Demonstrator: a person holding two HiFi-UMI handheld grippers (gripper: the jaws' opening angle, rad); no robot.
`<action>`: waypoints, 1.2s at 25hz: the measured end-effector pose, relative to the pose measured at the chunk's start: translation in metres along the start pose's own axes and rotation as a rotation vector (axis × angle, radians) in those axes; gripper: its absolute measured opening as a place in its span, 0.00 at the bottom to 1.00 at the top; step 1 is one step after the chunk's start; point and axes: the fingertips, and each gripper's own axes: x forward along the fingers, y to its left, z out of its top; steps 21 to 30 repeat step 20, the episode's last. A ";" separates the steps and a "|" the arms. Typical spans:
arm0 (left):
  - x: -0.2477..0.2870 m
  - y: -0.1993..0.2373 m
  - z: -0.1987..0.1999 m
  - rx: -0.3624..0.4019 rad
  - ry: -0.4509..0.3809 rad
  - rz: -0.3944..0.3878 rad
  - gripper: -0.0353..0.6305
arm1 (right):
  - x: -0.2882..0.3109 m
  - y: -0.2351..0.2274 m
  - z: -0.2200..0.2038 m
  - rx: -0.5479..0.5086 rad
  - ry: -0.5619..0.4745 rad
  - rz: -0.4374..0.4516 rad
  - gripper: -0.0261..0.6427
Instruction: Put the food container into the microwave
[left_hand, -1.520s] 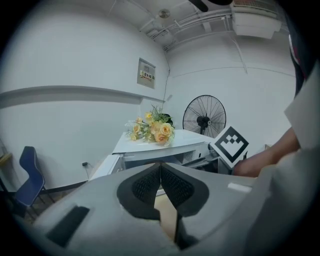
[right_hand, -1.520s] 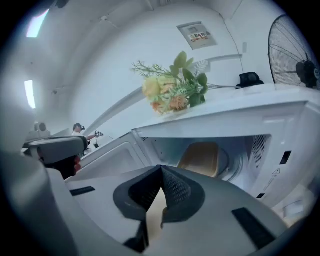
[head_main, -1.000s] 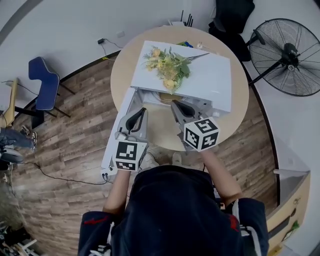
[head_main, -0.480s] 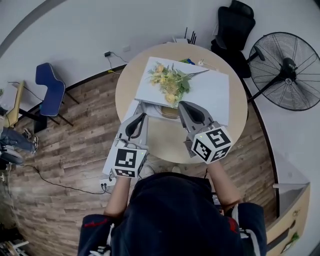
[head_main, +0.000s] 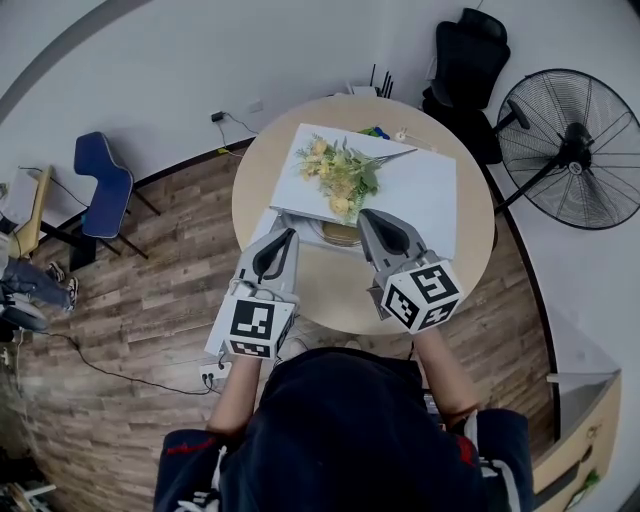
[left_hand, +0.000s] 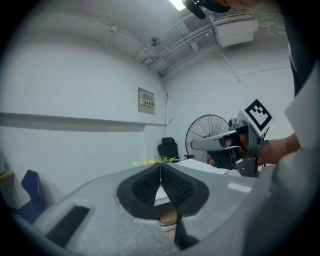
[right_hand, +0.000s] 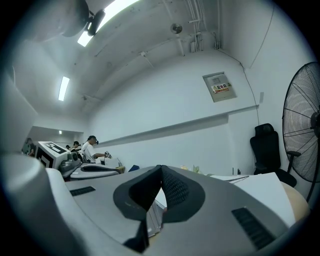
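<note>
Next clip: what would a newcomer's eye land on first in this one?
First comes the bunch of yellow flowers lying on top of the white microwave, which sits on the round table. Next come the two marker-cubed grippers held up before the microwave's open front, the left gripper and the right gripper, both shut and empty. A big floor fan stands off to the right.

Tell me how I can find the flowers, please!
Look for the round tan table by the white wall. A big white microwave sits on it, and the flowers lie on its flat top. They are the only leafy bunch there, yellow blooms with green leaves.
</note>
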 end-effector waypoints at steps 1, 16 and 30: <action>0.001 -0.001 0.000 0.002 0.001 -0.003 0.08 | 0.001 0.000 0.000 0.002 0.000 0.000 0.06; 0.005 -0.004 -0.004 0.007 0.008 -0.020 0.08 | 0.007 -0.004 -0.007 0.012 0.006 -0.014 0.06; 0.005 -0.003 -0.004 0.006 0.010 -0.019 0.08 | 0.008 -0.005 -0.008 0.017 0.008 -0.016 0.06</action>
